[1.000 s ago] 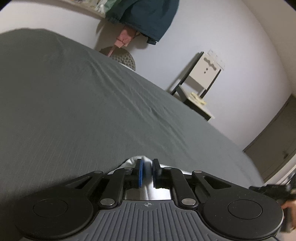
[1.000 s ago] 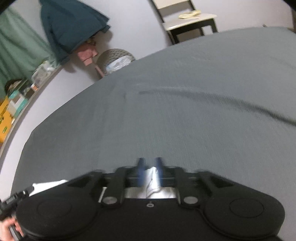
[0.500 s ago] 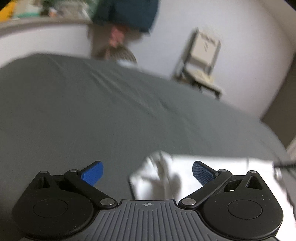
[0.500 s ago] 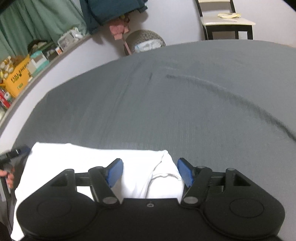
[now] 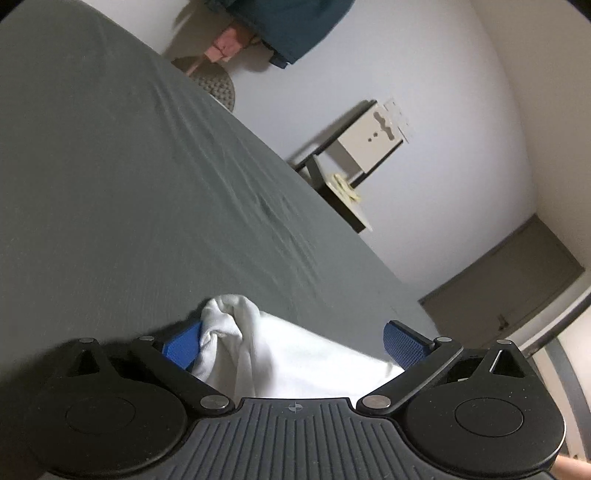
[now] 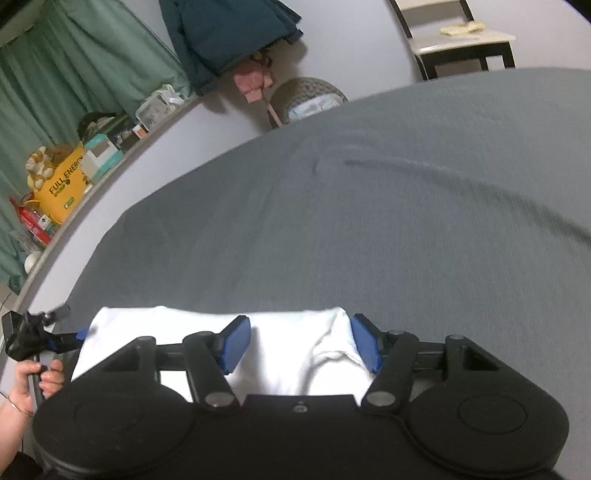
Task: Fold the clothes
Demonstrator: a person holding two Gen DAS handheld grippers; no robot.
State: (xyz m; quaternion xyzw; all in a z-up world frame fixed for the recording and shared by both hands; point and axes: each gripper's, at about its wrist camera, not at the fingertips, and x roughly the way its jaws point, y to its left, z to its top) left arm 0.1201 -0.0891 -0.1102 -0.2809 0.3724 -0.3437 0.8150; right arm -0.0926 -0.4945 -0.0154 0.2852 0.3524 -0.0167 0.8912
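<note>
Grey bedsheet [image 6: 369, 221], teal jacket [image 6: 221, 33], chair [image 5: 354, 173], green curtain [image 6: 74, 74], yellow box [image 6: 62, 184].

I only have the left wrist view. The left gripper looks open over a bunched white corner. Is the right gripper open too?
Observer: Yes. The right gripper is open, its blue pads on either side of the white garment's far edge, not clamping it.
Operator: Is the garment flat over there?
Observer: Mostly. In the right wrist view it lies as a flat band on the grey sheet, with one small pucker near the right-hand pad.
Operator: Where does my gripper sit relative to it?
Observer: The left gripper shows at the garment's left end, a hand gripping its handle.
</note>
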